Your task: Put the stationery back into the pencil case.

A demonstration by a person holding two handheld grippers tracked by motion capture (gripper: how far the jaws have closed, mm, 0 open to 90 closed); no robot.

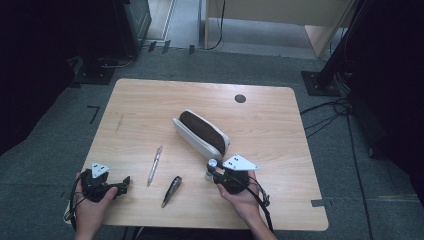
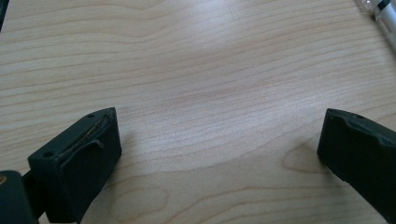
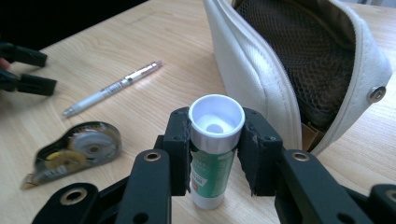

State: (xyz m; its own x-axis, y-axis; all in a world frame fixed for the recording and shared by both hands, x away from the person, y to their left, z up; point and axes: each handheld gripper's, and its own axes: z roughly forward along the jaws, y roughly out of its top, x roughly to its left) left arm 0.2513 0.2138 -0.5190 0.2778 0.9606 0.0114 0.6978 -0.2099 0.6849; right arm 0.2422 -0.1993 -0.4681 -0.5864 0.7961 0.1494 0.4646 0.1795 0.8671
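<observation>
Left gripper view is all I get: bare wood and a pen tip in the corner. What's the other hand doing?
Observer: The right hand-held gripper has its pads pressed on an upright glue stick, white cap on top.
Operator: Where is that on the table?
Observer: Near the front edge, just in front of the open white pencil case.
Operator: Anything inside the case?
Observer: Dark mesh lining shows through the opening; I cannot tell what else it holds.
Operator: What lies between the two hands?
Observer: A pen and a correction tape dispenser, both flat on the table.
</observation>
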